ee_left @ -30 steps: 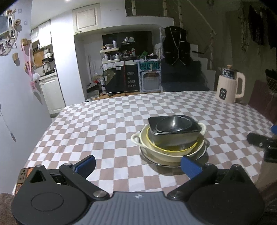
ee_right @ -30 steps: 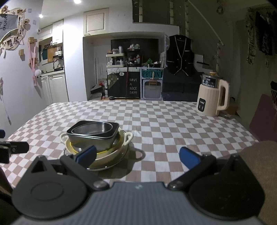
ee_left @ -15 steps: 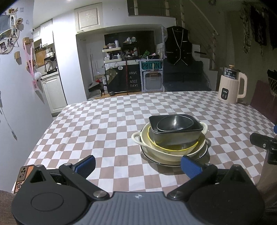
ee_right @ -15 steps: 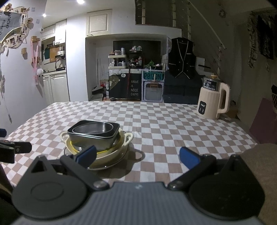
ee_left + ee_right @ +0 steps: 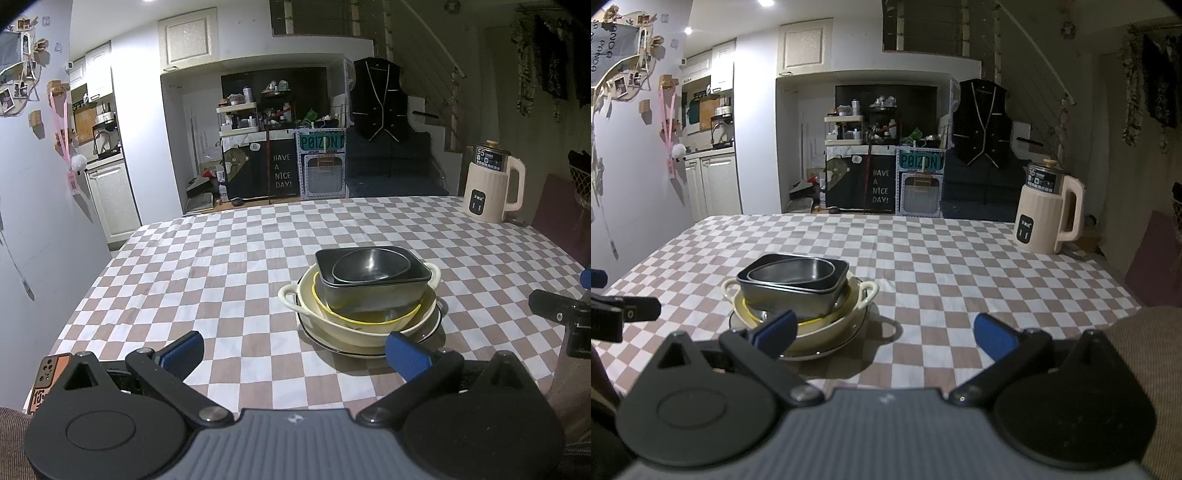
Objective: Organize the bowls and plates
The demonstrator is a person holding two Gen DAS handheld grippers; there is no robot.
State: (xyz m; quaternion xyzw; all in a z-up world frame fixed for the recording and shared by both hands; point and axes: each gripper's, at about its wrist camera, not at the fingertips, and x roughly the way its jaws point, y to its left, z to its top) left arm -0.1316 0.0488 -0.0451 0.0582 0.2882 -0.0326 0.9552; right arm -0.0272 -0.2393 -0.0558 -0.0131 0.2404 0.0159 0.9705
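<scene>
You are holding the left gripper (image 5: pixel 293 350) and the right gripper (image 5: pixel 884 332) wide open and empty, both near the stack (image 5: pixel 364 295) on the table (image 5: pixel 221 266). The dishes are already sitting nested: 2 dark bowls in a cream bowl on a plate. I judge the organizing is nearly finishing; next you are probably only pulling back.

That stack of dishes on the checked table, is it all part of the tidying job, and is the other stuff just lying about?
Part of the job:
- metal bowl
- dark square dish
- yellow-rimmed bowl
- cream two-handled bowl
- plate underneath

Just lying about:
- cream kettle
- phone at the table's near corner
</scene>
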